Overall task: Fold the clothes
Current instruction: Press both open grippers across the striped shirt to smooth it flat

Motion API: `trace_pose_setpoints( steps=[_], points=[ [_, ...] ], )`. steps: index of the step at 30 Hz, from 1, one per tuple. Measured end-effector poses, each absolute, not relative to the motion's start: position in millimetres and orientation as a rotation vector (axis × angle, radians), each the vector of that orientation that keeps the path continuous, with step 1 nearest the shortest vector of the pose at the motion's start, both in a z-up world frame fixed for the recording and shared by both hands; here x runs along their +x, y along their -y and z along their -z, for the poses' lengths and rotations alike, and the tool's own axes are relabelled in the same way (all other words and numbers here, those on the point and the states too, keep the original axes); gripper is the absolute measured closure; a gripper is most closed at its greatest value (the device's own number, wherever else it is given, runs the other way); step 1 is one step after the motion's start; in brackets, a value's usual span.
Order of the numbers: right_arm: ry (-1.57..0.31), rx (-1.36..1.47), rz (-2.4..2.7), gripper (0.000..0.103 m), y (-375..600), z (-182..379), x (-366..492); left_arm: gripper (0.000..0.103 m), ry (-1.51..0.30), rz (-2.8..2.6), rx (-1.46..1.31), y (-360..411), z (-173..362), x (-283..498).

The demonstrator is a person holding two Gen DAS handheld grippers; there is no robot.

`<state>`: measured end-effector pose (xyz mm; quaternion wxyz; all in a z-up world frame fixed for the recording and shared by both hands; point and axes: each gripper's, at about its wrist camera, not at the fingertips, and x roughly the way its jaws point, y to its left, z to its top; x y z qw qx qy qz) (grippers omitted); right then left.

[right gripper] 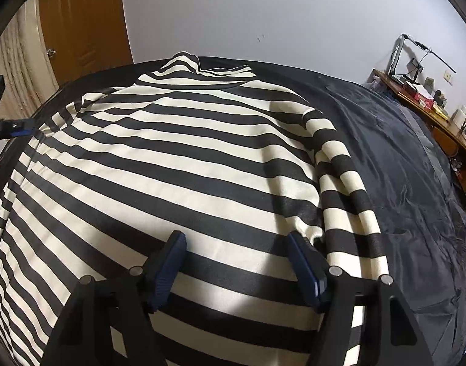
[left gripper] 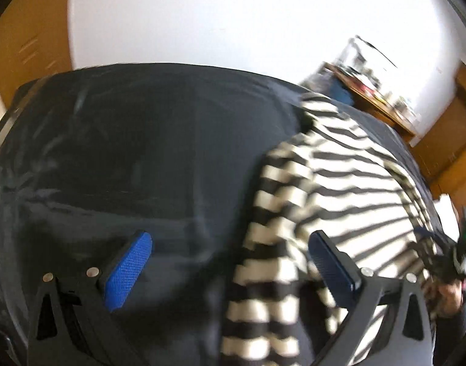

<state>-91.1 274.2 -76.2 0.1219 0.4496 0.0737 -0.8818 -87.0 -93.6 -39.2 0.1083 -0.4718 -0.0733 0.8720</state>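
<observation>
A black-and-cream striped sweater (right gripper: 172,158) lies spread flat on a dark bedspread (right gripper: 400,183), collar at the far edge. Its right sleeve (right gripper: 345,183) lies along the body's right side. My right gripper (right gripper: 236,244) is open and empty, just above the sweater's lower body. In the blurred left wrist view the sweater (left gripper: 339,189) lies at the right and its left sleeve (left gripper: 263,274) runs down between my fingers. My left gripper (left gripper: 230,244) is open above the sleeve and the bedspread (left gripper: 126,152). The right gripper (left gripper: 458,259) shows at the far right edge.
A wooden desk (right gripper: 431,103) with a lamp and clutter stands along the white wall at the right, also in the left wrist view (left gripper: 379,91). A wooden door (right gripper: 80,21) is at the back left. The bedspread extends bare to the right of the sweater.
</observation>
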Motion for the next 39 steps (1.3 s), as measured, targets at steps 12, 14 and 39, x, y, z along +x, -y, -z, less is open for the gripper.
trace_pose_setpoints(
  steps=[12,14,39],
  points=[
    [-0.217,1.312,2.588,0.031,-279,76,-86,0.000,-0.220,-2.722,-1.573,78,72,-68],
    [-0.217,1.322,2.599,0.031,-285,76,-86,0.000,-0.253,-2.782,-1.580,88,71,-72],
    [-0.144,1.469,2.676,0.031,-367,61,-141,0.000,-0.219,-2.795,-1.594,117,70,-96]
  ],
)
